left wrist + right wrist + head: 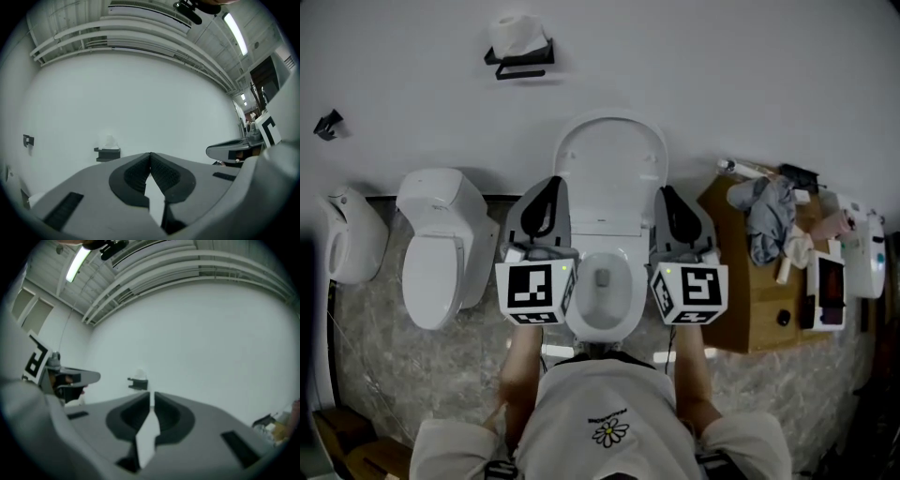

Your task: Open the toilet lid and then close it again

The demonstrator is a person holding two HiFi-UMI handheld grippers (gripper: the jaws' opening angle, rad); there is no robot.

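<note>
Lid: the toilet lid [609, 161] stood raised, tipped back toward the white wall [750, 84], its long axis running from the hinge up to a rounded top edge
Bowl: the seat and bowl [602, 286] lay uncovered below it, straight in front of the person
Left gripper: the left gripper [547, 184] was held level, its tips just beside the lid's left edge as seen from above; in its own view the jaws were pressed together with nothing in them
Right gripper: the right gripper [668, 193] mirrored it at the lid's right edge; its jaws were all but together, only a thin slit between them, and nothing in it
What the grippers faced: both looked at bare wall and the paper holder [108, 150]; neither gripper view showed the lid, so it sat lower than their line of sight
Key relation: the lid lay between the two grippers, each about equally near its own side, and the top rim was farther toward the wall than either set of tips
Stage, as I judged it: opening looked done, closing was still to come
Next move, as I judged it: either gripper would have to reach over the top rim and tip the lid forward toward the person
Risk: a lid let go too soon could slam onto the seat
</note>
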